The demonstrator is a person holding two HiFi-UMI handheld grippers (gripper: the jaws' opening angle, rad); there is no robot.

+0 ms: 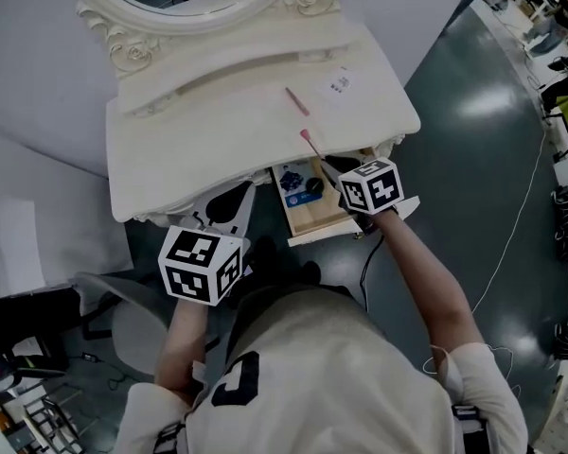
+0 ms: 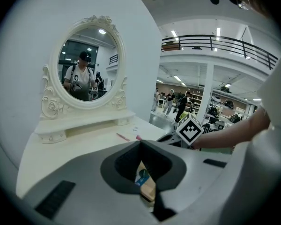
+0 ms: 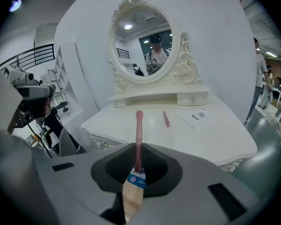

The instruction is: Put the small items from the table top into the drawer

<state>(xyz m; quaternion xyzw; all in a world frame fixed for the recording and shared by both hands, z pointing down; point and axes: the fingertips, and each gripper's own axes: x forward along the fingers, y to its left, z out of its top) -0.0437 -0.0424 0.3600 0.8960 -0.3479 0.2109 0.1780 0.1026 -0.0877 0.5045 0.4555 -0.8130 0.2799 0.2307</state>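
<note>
A white dressing table (image 1: 199, 149) has its right drawer (image 1: 329, 234) pulled out, with a blue item (image 1: 292, 178) and a black round item (image 1: 314, 186) inside. My right gripper (image 1: 334, 179) hangs over the drawer, shut on a thin pink stick (image 1: 312, 146) that points toward the mirror; in the right gripper view the stick (image 3: 139, 135) rises out of the gripper (image 3: 137, 165). A second pink stick (image 1: 297, 101) and a paper card (image 1: 339, 84) lie on the table top. My left gripper (image 1: 235, 199) is shut and empty at the table's front edge, left of the drawer.
An oval mirror (image 2: 86, 64) in an ornate frame stands at the back of the table. A grey chair (image 1: 123, 322) is on the floor at the lower left. A thin white cable (image 1: 511, 244) runs over the dark floor on the right.
</note>
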